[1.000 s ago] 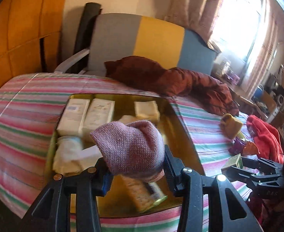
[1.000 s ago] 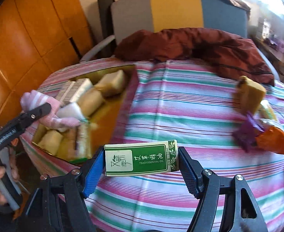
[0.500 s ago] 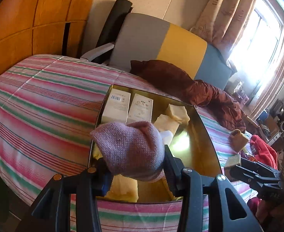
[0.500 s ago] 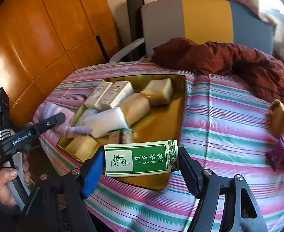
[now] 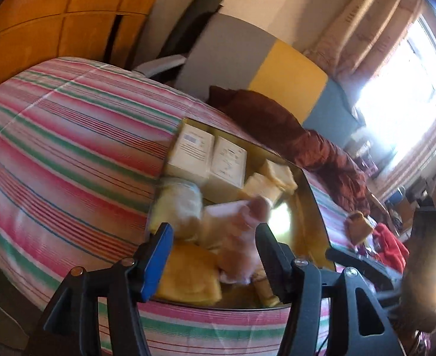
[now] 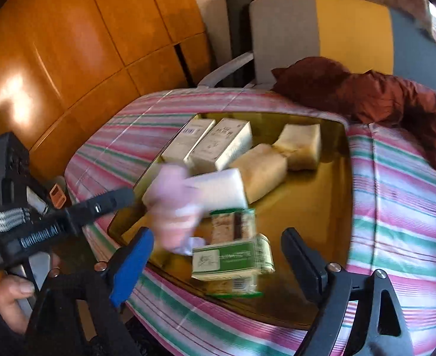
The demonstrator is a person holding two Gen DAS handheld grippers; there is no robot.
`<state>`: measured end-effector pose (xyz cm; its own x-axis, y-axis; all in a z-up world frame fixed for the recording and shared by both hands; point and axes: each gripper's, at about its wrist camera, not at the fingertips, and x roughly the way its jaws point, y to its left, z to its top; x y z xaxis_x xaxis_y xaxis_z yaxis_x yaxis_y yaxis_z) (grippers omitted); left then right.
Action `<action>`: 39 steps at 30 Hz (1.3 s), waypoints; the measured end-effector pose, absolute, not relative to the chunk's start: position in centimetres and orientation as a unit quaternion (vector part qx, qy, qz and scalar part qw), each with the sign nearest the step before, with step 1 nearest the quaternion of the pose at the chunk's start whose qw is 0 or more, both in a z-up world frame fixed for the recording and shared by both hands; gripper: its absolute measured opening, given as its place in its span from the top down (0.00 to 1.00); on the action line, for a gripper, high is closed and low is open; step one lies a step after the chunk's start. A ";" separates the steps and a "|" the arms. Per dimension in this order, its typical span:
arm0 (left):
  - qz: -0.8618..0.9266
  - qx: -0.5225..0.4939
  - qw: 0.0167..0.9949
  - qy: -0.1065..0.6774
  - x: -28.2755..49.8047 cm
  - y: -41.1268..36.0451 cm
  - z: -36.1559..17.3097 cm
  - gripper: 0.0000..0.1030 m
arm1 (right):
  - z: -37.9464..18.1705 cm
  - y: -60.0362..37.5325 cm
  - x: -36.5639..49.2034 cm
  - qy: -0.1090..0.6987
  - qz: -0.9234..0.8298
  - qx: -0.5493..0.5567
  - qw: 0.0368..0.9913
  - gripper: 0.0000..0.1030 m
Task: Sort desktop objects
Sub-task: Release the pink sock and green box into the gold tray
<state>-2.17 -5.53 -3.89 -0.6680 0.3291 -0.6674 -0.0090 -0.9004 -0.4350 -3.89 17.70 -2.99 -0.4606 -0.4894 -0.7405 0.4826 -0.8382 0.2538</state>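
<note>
Orange wood wall panels [image 6: 69, 59]; tricolour chair [image 5: 262, 71]; bright curtained window [image 5: 410, 68].

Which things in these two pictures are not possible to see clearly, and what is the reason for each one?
- Pink knit item, right wrist view: motion blur; whether it has landed in the gold tray is unclear.
- Green box, right wrist view: its print is smeared.
- Right gripper, left wrist view: window glare and the frame edge hide its tips.
- Items on the striped cloth, left wrist view: too small and blurred.
</note>
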 end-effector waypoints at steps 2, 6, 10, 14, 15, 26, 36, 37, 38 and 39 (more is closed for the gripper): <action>0.893 -0.394 0.085 -0.200 -2.1 -6.1 -3.8 0.43 | -3.5 17.3 -3.6 -0.003 -0.850 0.441 0.290 0.14; 0.896 -0.391 0.079 -0.196 -1.8 -6.2 -3.6 0.43 | -4.3 17.3 -3.1 -0.001 -0.846 0.449 0.288 0.14; 0.905 -0.388 0.076 -0.158 -1.7 -5.0 -3.0 0.43 | -4.5 18.2 -2.9 -0.012 -0.848 0.453 0.275 0.13; 0.913 -0.384 0.071 -0.119 -1.2 -3.5 -2.3 0.43 | -4.0 19.2 -2.3 -0.013 -0.859 0.441 0.260 0.09; 0.914 -0.383 0.073 -0.111 -1.0 -3.1 -2.1 0.43 | -3.8 19.4 -2.1 -0.009 -0.863 0.436 0.255 0.09; 0.930 -0.365 0.033 -0.010 0.1 0.2 -0.8 0.43 | -3.0 21.4 -0.8 0.017 -0.885 0.412 0.217 0.09; 0.928 -0.368 0.052 0.015 0.0 2.2 -0.4 0.43 | -2.9 25.2 -0.4 0.006 -0.896 0.411 0.171 0.08; 0.928 -0.368 0.055 0.016 0.0 2.4 -0.4 0.43 | -2.9 25.9 -0.4 0.003 -0.897 0.410 0.163 0.08; 0.928 -0.368 0.059 0.017 -0.1 2.7 -0.3 0.43 | -2.8 26.3 -0.5 -0.001 -0.898 0.410 0.157 0.08; 0.928 -0.366 0.062 0.018 -0.1 2.9 -0.2 0.43 | -2.8 26.9 -0.5 -0.004 -0.899 0.410 0.151 0.08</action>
<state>-0.10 2.93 -0.20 -0.7240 0.1012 -0.6823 -0.1280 -0.9917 -0.0113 -0.49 26.85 -2.82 -0.6180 -0.2745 -0.7367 0.2687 -0.9544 0.1301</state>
